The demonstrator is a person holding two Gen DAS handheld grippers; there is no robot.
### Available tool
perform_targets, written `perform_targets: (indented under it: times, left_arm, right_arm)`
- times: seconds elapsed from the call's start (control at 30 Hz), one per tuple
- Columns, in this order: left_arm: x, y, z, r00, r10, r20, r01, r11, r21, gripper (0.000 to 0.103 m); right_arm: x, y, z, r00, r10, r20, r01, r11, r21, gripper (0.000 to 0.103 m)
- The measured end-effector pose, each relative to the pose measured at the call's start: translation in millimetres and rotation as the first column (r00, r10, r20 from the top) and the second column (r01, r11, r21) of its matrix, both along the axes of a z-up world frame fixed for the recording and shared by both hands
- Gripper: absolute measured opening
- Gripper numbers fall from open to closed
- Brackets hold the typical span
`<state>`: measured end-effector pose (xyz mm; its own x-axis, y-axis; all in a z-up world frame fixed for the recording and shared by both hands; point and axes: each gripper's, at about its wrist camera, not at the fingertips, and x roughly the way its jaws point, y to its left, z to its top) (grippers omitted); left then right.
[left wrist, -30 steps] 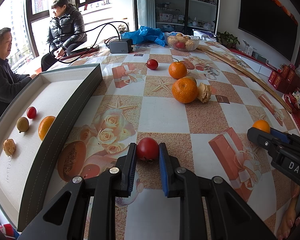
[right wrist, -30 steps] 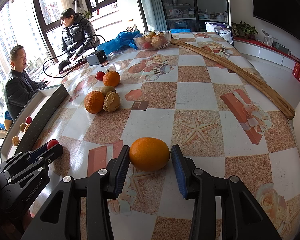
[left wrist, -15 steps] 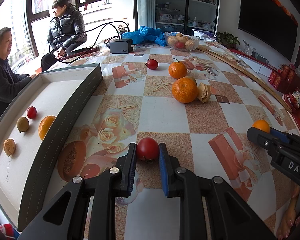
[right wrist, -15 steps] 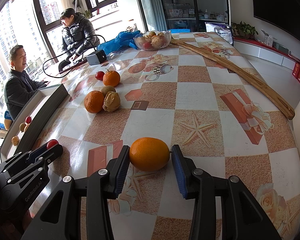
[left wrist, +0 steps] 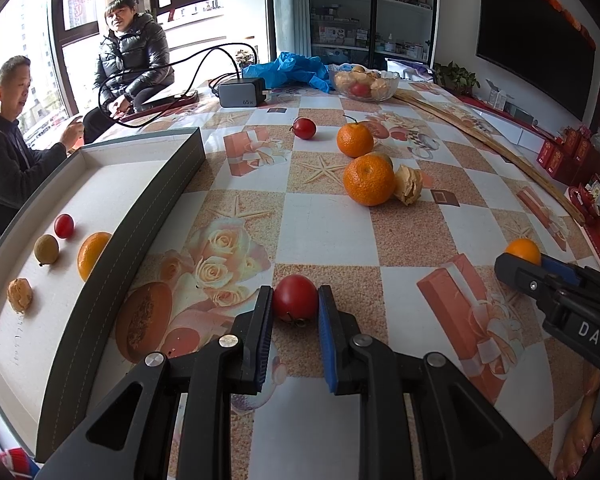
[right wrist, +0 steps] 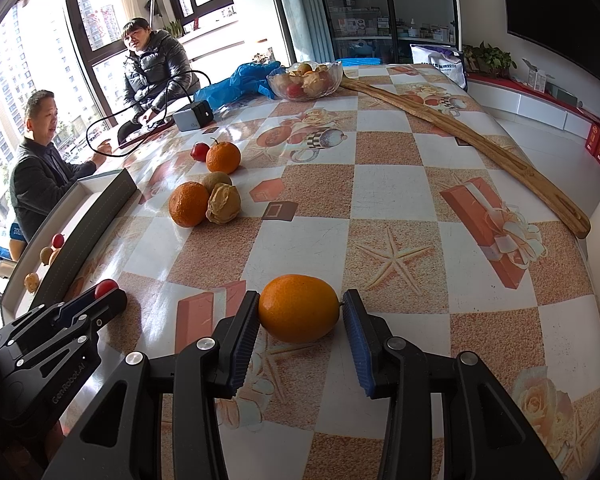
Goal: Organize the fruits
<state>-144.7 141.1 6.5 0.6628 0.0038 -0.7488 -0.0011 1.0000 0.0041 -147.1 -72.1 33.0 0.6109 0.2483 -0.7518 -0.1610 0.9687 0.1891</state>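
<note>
Between the right claw [right wrist: 300, 312] pads, orange [right wrist: 299, 307] lies crosswise.

Left gripper [left wrist: 295, 312]: low over the table, fingers pointing forward, blue pads closed against both sides of a small red fruit [left wrist: 295, 298].
Right gripper [right wrist: 300, 322]: low and level, fingers pointing forward, left pad touching an orange [right wrist: 299, 307], right pad at its stem end; jaws set wider than the left's.
Relative position: side by side, well apart, each visible at the edge of the other's view.
</note>
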Motion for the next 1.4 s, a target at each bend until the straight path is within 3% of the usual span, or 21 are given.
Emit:
perform_targets:
  times: [0.57,0.8,0.93,1.17,1.3,1.4]
  left_arm:
    - [-1,2,0,1.0,-0.001,-0.002,0.001,1.0,-0.017,0.023]
    - [1,14,5,0.999,-0.025,-0.043,0.02,0.994,-0.109,0.023]
    - [-5,25,13,0.998,-0.019,-0.055,0.011,0.988,-0.151,0.023]
    - [-13,39,34,0.999,0.003,-0.047,-0.009,0.99,-0.141,0.023]
    - [-15,64,46,0.998,0.043,-0.041,-0.049,0.985,-0.168,0.023]
    - [-19,87,59,0.996,0.091,-0.011,-0.092,0.986,-0.14,0.023]
  right_arm:
    - [0,0,0,1.0,0.0,0.0,0.0,1.0,0.001,0.043]
    - [2,2,3,1.0,0.003,-0.028,-0.003,1.0,-0.018,0.043]
    - [2,-5,5,0.998,-0.006,-0.07,0.008,1.0,0.026,0.043]
    - [3,9,26,0.997,0.04,-0.064,-0.039,0.999,0.018,0.043]
    - [7,35,46,0.995,0.093,-0.027,-0.093,0.996,0.003,0.043]
    - [14,59,58,0.991,0.137,-0.008,-0.137,0.991,-0.003,0.043]
